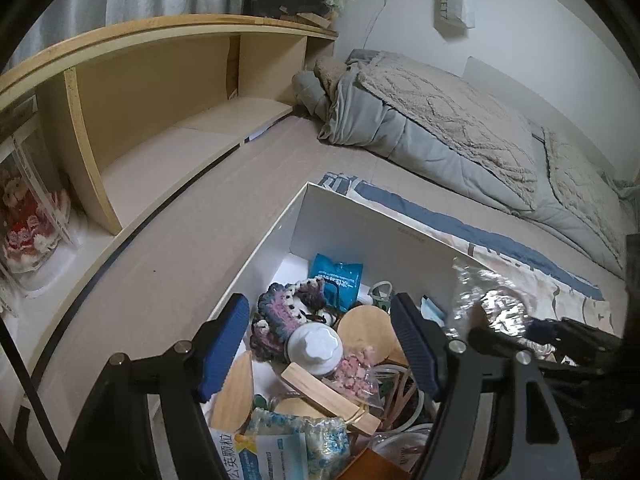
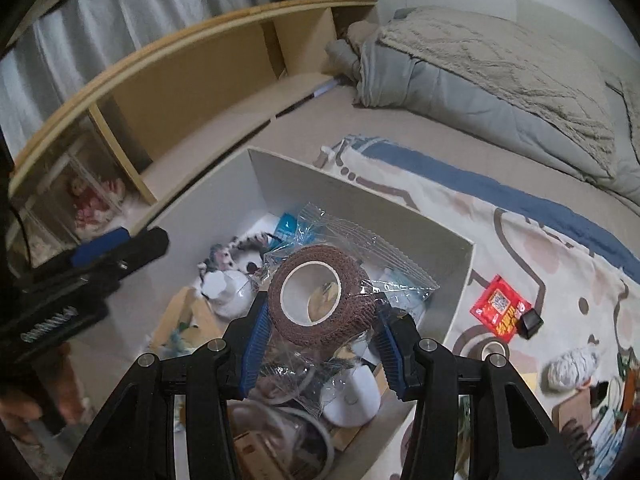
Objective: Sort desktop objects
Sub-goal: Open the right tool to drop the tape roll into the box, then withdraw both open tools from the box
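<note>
While clamped between blue pads, one brown tape roll (image 2: 322, 294) in a clear wrapper sits in the right gripper (image 2: 320, 344), angled down over the white box (image 2: 360, 200). Left gripper (image 1: 320, 344): jaws apart, nothing between them, tilted down over the same box above one white cap (image 1: 316, 344).

Box contents, counted where clear: one crochet piece (image 1: 280, 312), one blue packet (image 1: 336, 280), one pink-bead bag (image 1: 356, 376), one wood block (image 1: 332, 396); the rest is jumbled.

On the mat (image 2: 520, 240) beside the box: one red packet (image 2: 500, 308), one black cube (image 2: 530, 322).
</note>
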The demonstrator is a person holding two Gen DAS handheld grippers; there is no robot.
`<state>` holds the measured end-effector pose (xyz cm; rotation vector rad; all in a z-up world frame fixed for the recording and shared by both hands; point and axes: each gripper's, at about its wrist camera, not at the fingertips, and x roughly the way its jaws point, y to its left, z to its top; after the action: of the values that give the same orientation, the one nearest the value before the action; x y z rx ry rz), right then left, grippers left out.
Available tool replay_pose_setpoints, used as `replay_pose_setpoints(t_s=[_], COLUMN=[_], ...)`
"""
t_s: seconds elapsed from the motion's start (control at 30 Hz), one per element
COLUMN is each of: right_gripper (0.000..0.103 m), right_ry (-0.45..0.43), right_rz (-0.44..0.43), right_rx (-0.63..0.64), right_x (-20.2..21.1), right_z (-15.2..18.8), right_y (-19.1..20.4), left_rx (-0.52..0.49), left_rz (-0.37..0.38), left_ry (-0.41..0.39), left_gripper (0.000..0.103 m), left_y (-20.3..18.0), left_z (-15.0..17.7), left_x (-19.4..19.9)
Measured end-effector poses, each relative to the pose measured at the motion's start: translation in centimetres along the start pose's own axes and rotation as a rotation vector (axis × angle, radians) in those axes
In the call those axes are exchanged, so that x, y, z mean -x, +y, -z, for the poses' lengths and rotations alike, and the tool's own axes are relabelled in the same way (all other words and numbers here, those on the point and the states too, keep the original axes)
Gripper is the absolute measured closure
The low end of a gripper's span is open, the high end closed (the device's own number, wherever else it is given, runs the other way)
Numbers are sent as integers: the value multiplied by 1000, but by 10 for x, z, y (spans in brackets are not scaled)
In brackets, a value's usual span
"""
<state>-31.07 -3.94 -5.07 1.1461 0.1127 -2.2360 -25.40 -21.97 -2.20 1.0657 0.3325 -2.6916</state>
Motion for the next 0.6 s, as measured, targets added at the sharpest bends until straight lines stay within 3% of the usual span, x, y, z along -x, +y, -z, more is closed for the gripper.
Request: replay_pose_setpoints(t_s=[0.03, 0.1, 0.17, 0.23, 0.3, 0.47, 0.6], right_gripper=[52, 40, 11, 2, 0, 0, 0], right_ry=[9, 7, -15, -36, -49, -111, -144], right_rz=[-10, -5, 12, 19, 15, 60, 67], right_rx=[-2, -15, -28, -33, -28, 56, 47], right_x=[-4, -7, -5, -2, 1, 17, 31], right_z=[2, 2, 3, 3, 2, 9, 12], right_y=[0, -1, -2, -3, -2, 9, 10], left_rx=[-5, -6, 6, 16, 23, 29, 29], left_rz=[-4, -13, -14, -8, -27, -20, -21], left_ry=[-7, -16, -22, -21, -8, -8, -25], left_gripper=[29, 23, 16, 6, 1, 0, 0], left_y=[0, 1, 3, 4, 6, 8, 7], left_z=[0, 1, 1, 1, 2, 4, 4], left_x=[0, 0, -1, -1, -1, 3, 14])
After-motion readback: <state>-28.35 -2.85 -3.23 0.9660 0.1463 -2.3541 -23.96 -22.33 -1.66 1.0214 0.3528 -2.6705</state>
